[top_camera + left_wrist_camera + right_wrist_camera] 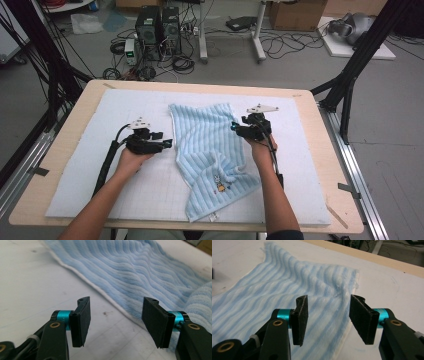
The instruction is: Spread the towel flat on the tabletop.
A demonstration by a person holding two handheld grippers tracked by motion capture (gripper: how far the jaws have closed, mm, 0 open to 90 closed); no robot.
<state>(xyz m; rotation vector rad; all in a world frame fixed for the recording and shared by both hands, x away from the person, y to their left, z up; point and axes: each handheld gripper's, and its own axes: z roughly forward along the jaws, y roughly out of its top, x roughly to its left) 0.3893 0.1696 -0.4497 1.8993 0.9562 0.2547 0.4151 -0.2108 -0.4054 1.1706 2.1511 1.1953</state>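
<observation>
A light blue striped towel (210, 150) lies rumpled on the white mat (90, 165) mid-table, its near end folded over. The high view alone shows the small embroidered figure (218, 184) on that fold. The left gripper (167, 144) sits just beside the towel's left edge, the right gripper (234, 127) at its right edge. The left gripper view shows its jaws wide apart over the white hem (105, 295); the right gripper view shows wide jaws above the towel's far corner (352, 275), nothing held

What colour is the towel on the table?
The towel is light blue with paler stripes; the right gripper view shows the stripes best.
</observation>
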